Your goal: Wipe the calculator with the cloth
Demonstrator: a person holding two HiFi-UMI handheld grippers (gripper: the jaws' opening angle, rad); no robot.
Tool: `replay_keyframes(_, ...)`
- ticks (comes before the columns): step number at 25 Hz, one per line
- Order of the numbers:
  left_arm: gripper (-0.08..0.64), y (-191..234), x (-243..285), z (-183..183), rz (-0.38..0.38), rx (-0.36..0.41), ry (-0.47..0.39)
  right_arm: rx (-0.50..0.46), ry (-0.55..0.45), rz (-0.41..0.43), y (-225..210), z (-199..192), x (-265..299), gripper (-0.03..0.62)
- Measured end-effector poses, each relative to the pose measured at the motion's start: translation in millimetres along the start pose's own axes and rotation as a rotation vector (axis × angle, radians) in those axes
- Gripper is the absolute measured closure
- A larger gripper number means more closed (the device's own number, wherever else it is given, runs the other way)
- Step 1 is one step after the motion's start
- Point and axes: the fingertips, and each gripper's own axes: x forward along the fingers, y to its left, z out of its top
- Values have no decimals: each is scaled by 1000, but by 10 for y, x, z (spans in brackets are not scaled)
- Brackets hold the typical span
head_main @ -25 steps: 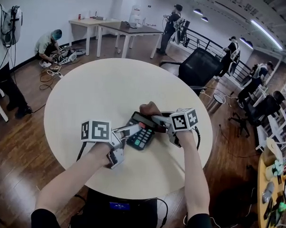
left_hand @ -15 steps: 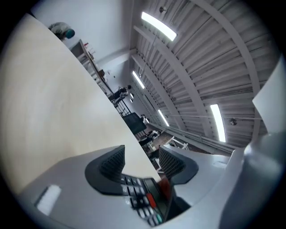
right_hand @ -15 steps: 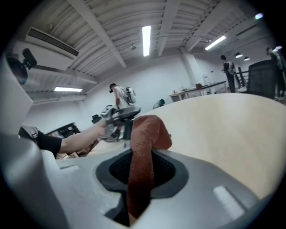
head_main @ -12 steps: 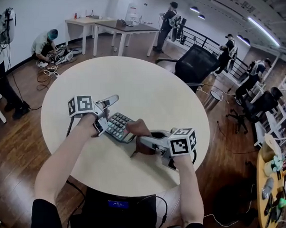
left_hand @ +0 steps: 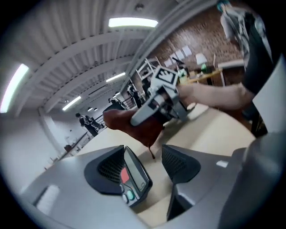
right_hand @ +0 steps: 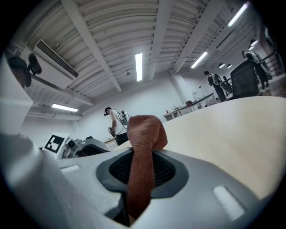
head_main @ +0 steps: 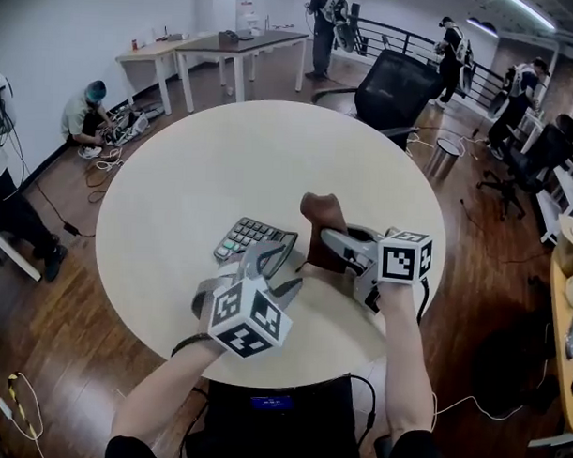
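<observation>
Calculator (left_hand: 134, 176) between left gripper (left_hand: 154, 169) jaws, just opening wide (touching one jaw); right gripper (right_hand: 142, 172) pinches cloth (right_hand: 143, 134) nearby.

The left gripper (head_main: 278, 268), fingers just opening with the calculator (head_main: 249, 237) between them, covers that calculator's near end in the head view. The key labels there are too small to read. In the left gripper view only the calculator's (left_hand: 134, 179) display end shows; the rest sits behind one finger, and the display is blurred. The cloth's (head_main: 322, 225) lower end vanishes into the right gripper (head_main: 328, 239), and the right gripper view shows the cloth (right_hand: 142, 152) sinking out of sight between the fingers. Both forearms cross the counter's (head_main: 223, 155) near rim.
</observation>
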Motion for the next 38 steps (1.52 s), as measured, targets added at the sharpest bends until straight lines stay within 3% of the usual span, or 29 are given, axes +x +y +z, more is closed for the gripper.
replay_keyframes(2,286,36,104,-221,73,128,116,-10,-5,-2,61,-6,3,509)
replay_keyframes(4,290,174,98,-440,125,199,193,-18,-12,-6,141,19,33,509)
replay_keyframes(7,373,264,87,-568,165,263,227,-13,-25,-17,136,40,38,509)
replay_keyframes(9,465,282,94,-561,202,309,218,0,-30,-19,92,1,19,509)
replay_keyframes(10,478,304,76,-548,216,319,196,4,-31,-16,85,-23,19,509)
replay_keyframes(13,497,415,-94,-495,199,246,41,7,-35,-5,110,-53,43,509)
replay_keyframes(17,499,654,-486,-370,116,-41,-279,24,-74,25,186,4,65,509)
replay_keyframes(19,500,762,-692,-225,106,-142,-421,40,-116,73,293,80,55,509)
replay_keyframes(21,501,795,-805,-97,105,-165,-504,31,-176,140,472,224,-2,509)
replay_keyframes(25,502,697,-889,151,63,-141,-615,-53,-280,296,1019,642,-169,509)
replay_keyframes(28,502,596,-1064,310,-7,-141,-738,-74,-253,365,1276,697,-130,509)
replay_keyframes(34,502,634,-1525,340,-166,-250,-975,-24,-186,337,1170,479,-31,509)
replay_keyframes(36,502,646,-1599,344,-205,-279,-1024,-32,-147,279,1014,381,3,509)
replay_keyframes(38,502,682,-1657,323,-227,-309,-1058,-53,-110,162,780,309,8,509)
